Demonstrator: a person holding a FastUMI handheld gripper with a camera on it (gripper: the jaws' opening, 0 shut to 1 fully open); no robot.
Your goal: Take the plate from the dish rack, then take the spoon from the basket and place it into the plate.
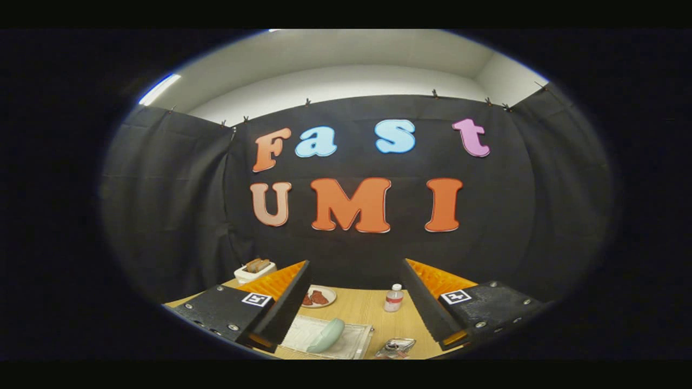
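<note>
My gripper (356, 270) is open and held high above a wooden table (367, 310), with nothing between its fingers. Down between the fingers, a pale green plate (326, 335) stands on edge in a low white dish rack (354, 340). To the right of the rack, near the table's front edge, is a small shiny container (396, 347) with something metallic in it. I cannot tell whether that is the spoon. The gripper is well clear of both.
A small plate with reddish-brown food (318, 296) sits beyond the rack by the left finger. A small clear bottle with a white cap (393, 298) stands by the right finger. At the far left, a white toaster (254, 269) holds bread slices. Black cloth walls the table.
</note>
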